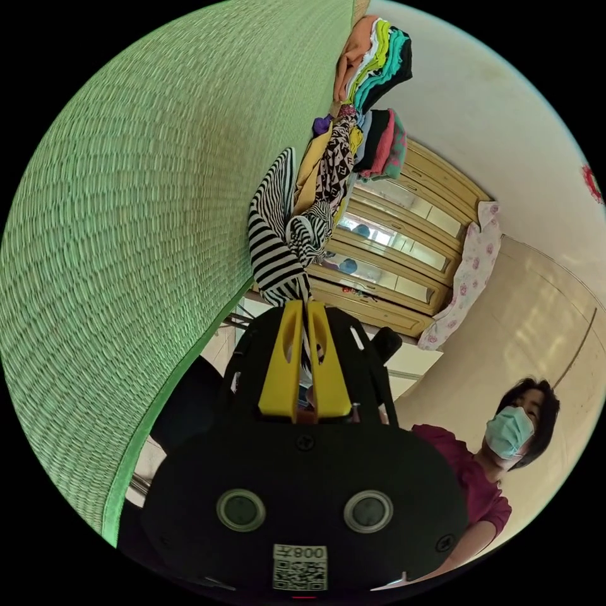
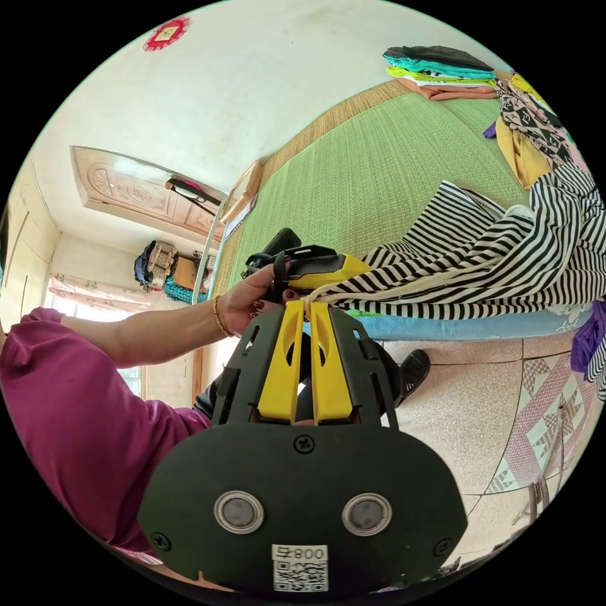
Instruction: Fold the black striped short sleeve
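In the left gripper view the woven green straw mat (image 1: 126, 252) covers the left side, tipped steeply by the camera's roll. The black-and-white striped short-sleeve shirt (image 1: 274, 252) hangs bunched against the mat's edge, its narrow stripes twisted into a rope of cloth that runs down into the left gripper (image 1: 305, 309). The 2 yellow jaws are pressed together with the striped cloth pinched between their tips. Just beside the shirt lies a loose heap of patterned and yellow clothes (image 1: 328, 164), and beyond it a folded stack of orange, white, teal and black garments (image 1: 375, 60). To the right stand a wooden cabinet with glass panels (image 1: 391, 252) and a floral cloth (image 1: 470, 271) draped at its corner. A person in a magenta top (image 1: 473, 480) is at the lower right.

In the right gripper view the person's magenta sleeve (image 2: 69, 416) is at the left, and a hand (image 2: 246, 300) grips the black-and-yellow left gripper (image 2: 315, 265) at the mat's near edge. Below it, the right gripper (image 2: 306, 307) has its 2 yellow jaws closed together on a hem of the striped shirt (image 2: 480, 265). From there the shirt spreads rightward, crumpled and partly draped over the edge of the green mat (image 2: 353, 170), which lies on a blue-edged bed. Past it sit the yellow and patterned clothes (image 2: 527, 145) and the folded stack (image 2: 442, 69). A patterned tile floor (image 2: 480, 410) lies below.
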A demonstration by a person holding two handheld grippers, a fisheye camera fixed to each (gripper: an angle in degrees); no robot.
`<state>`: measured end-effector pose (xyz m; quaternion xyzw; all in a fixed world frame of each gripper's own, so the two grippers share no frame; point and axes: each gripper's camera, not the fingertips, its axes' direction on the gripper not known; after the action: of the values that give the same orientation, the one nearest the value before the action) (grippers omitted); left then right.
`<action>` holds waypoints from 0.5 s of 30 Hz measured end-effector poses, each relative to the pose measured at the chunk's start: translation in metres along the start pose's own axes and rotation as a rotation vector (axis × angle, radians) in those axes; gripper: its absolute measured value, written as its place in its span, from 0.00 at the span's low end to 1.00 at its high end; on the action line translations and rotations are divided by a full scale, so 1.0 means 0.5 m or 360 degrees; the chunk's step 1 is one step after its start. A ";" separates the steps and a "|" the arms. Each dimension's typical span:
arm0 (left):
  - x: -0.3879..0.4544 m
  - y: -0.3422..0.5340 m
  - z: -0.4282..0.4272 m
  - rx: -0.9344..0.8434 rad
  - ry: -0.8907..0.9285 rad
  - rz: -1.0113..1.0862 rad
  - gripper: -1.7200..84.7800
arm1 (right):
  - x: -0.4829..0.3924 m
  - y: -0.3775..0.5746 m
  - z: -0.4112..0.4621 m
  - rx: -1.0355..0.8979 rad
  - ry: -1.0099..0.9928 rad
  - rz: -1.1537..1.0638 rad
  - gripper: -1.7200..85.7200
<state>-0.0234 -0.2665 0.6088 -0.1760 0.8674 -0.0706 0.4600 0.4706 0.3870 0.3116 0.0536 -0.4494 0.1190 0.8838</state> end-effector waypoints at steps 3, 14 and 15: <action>-0.005 0.015 -0.019 0.0078 0.0046 -0.0011 0.03 | 0.023 0.008 -0.007 0.0004 0.0072 0.0067 0.06; -0.008 0.067 -0.041 0.0104 0.0068 -0.0028 0.03 | 0.168 -0.114 -0.128 0.0360 0.0656 0.0475 0.15; -0.007 0.072 -0.041 0.0100 0.0065 -0.0028 0.02 | 0.169 -0.127 -0.126 0.0360 0.0675 0.0477 0.15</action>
<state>-0.0473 -0.2325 0.6131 -0.1675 0.8724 -0.1055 0.4469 0.5840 0.3520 0.3434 0.0587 -0.2412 0.3062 0.9190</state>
